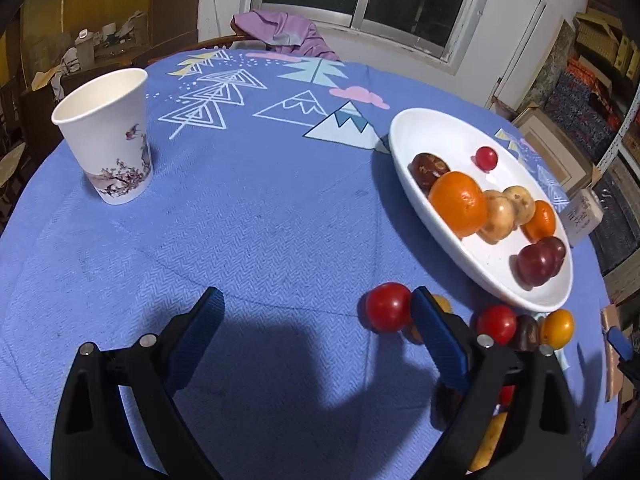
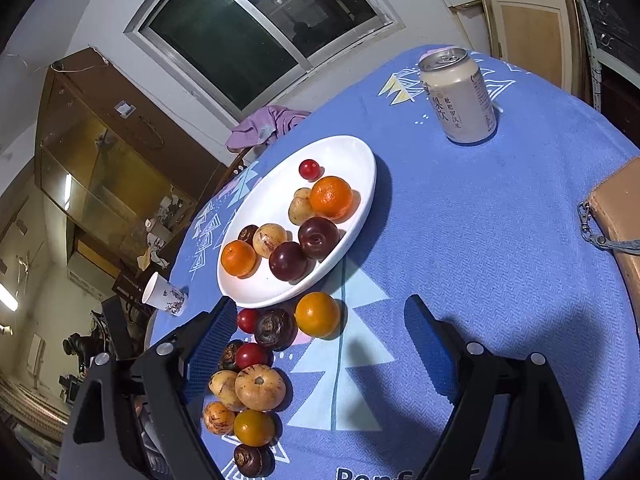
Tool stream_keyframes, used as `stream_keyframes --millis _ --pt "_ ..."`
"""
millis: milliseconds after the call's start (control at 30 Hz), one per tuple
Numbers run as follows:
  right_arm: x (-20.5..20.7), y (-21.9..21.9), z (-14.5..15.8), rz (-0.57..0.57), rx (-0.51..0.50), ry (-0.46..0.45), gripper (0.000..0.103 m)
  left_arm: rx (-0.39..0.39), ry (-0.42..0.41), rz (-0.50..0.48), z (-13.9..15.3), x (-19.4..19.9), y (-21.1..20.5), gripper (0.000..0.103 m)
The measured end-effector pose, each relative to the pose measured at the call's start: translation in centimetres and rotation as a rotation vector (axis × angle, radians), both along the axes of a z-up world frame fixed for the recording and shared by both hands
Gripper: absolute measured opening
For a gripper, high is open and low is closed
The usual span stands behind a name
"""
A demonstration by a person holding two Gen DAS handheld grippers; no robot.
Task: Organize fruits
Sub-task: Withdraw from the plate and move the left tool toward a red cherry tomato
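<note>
left gripper: fingers wide, nothing between | right gripper: fingers wide, nothing held | white plate of fruit mid-frame | loose fruit lower-left on bench

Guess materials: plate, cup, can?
Plate: glossy white, likely glazed ceramic; highlights on its rim, though melamine is possible. Cup: matte paper, thin rolled lip, printed blossoms. Can: metal, likely aluminium; shiny top with pull tab.
</note>
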State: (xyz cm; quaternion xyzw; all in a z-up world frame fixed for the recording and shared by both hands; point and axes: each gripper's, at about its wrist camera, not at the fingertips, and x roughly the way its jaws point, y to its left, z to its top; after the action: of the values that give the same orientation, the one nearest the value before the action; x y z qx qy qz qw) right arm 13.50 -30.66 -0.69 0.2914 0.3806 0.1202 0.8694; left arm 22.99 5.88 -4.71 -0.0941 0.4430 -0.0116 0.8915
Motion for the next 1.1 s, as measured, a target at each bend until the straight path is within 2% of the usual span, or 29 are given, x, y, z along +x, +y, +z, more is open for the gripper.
stream_keyframes --millis 100,300,400,500,567,633,700,833,867,900,967,1100 --pt "0.0 0.0 -0.1 0.004 -0.002 0.009 0.087 -0.028 0.009 -0.008 -0.1 0.5 -0.1 0.092" --pt "0.3 0.4 -0.4 0.011 -0.02 0.021 0.087 -0.024 0.009 -0.012 -0.3 1.0 -0.5 0.093" --pt "0.3 0.3 -0.5 0.01 -0.016 0.026 0.087 0.018 0.004 0.001 0.2 0.5 -0.1 0.094" --pt "0.2 0.0 -0.4 0.003 -0.005 0.022 0.087 0.052 0.002 0.072 1.0 -0.7 2.0 0.093" --pt "0.2 -0.1 -0.4 0.002 0.003 0.02 0.087 0.017 0.007 0.104 1.2 -1.2 3.6 0.093" --pt "0.1 0.0 -0.4 0.006 0.002 0.016 0.087 -0.051 0.01 0.127 1.3 -1.5 4.9 0.093" --pt "0.1 0.2 -0.3 0.013 -0.005 0.013 0.087 -0.109 0.005 0.117 1.4 -1.4 5.1 0.093" --pt "0.1 0.2 -0.3 0.015 -0.008 0.013 0.087 -0.075 0.012 0.044 1.0 -1.4 2.9 0.093" --pt "0.1 0.1 -0.3 0.014 -0.007 0.014 0.087 -0.055 0.015 0.031 0.9 -1.5 2.3 0.09" --pt "0.1 0.1 -0.3 0.014 -0.005 0.014 0.087 -0.045 0.022 0.02 0.8 -1.8 1.9 0.08" --pt "0.1 0.1 -0.3 0.015 -0.005 0.014 0.087 -0.057 0.042 -0.006 0.7 -2.5 1.8 0.071" --pt "0.2 0.1 -0.3 0.02 0.004 0.018 0.087 -0.07 0.043 -0.015 0.5 -4.4 2.3 0.071"
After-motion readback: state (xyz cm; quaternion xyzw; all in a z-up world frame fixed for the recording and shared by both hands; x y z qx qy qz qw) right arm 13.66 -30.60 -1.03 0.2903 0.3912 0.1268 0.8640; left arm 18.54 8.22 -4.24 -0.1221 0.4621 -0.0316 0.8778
